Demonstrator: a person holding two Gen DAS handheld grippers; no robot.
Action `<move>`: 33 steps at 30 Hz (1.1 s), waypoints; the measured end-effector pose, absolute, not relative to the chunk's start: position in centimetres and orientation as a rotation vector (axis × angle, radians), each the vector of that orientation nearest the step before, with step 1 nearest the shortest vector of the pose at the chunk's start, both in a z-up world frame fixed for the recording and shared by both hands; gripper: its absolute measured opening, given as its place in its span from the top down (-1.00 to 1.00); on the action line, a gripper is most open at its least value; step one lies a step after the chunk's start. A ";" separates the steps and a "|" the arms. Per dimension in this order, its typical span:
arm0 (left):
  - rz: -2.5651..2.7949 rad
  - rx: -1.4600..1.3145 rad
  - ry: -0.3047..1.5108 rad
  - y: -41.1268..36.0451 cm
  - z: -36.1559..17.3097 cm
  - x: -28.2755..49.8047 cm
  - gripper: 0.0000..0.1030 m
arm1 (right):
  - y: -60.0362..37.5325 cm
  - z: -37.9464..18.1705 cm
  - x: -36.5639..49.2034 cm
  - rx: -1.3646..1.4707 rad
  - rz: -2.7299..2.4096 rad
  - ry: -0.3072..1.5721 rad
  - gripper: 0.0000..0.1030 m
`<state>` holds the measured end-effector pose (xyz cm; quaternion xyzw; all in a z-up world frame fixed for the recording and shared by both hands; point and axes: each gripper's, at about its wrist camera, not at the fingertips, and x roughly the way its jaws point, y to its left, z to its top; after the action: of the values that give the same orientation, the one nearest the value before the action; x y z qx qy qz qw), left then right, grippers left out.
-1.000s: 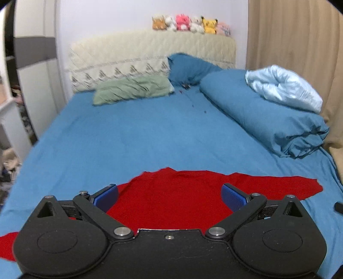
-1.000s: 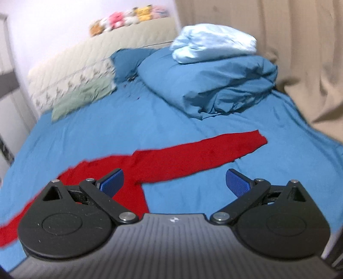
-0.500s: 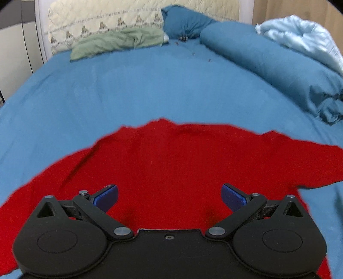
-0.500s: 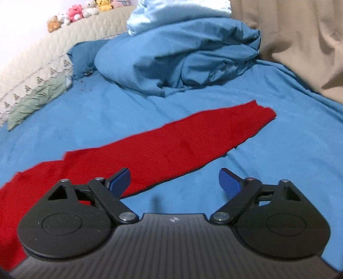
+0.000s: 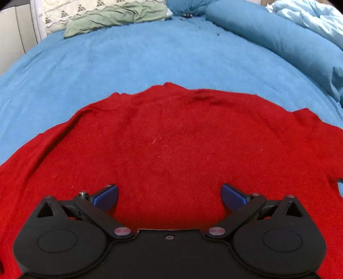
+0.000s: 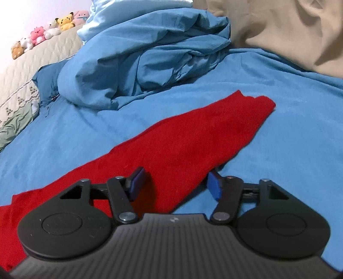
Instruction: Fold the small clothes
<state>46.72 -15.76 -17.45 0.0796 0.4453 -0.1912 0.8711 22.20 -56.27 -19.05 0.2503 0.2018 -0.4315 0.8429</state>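
Both grippers lowered, right gripper (image 6: pixel 174 184) jaws narrowing astride fuzzy red sleeve (image 6: pixel 193 137), left gripper (image 5: pixel 169 196) agape.

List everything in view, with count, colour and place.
top: one, red, spread flat on the sheet, a sleeve stretched out to the side
sheet: one, blue, covers the bed
duvet: one, blue, bundled at the far side
blanket: one, pale blue, on the duvet
pillows: one green, one blue, at the headboard
headboard: one, cream, quilted
plush toys: several, mixed colours, on the headboard
curtain: beige, beside the bed
left gripper: black, blue pads, open over the top
right gripper: black, blue pads, closing astride the sleeve
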 end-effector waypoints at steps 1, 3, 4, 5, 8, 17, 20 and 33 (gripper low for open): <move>-0.405 0.161 0.940 -15.6 -17.6 46.9 -1.00 | -56.4 -19.0 22.3 0.531 -0.921 0.424 -0.25; -0.412 0.149 0.965 -15.4 -17.6 47.5 -1.00 | -56.8 -18.9 22.5 0.550 -0.935 0.412 0.03; -0.414 0.148 0.972 -15.3 -17.5 47.7 -1.00 | -57.1 -18.8 22.5 0.565 -0.940 0.404 0.23; -0.415 0.152 0.977 -15.4 -17.5 48.0 -1.00 | -57.3 -18.7 22.6 0.578 -0.942 0.400 0.33; -0.418 0.156 0.972 -15.4 -17.5 47.8 -1.00 | -57.6 -18.2 22.9 0.593 -0.918 0.392 0.55; -0.383 0.029 0.904 -11.3 -15.3 48.1 -1.00 | -49.2 -8.3 28.2 0.451 -0.524 0.225 0.57; -0.330 -0.007 0.852 -8.9 -14.0 47.8 -1.00 | -42.2 -5.7 32.3 0.397 -0.268 0.210 0.57; -0.302 0.013 0.815 -5.4 -12.5 47.0 -1.00 | -23.0 -18.5 41.1 0.141 0.069 0.629 0.48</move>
<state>46.97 -5.37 -12.53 0.0061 0.3950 -0.1463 0.9069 41.13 -23.05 -18.47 0.0691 0.3089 0.0341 0.9480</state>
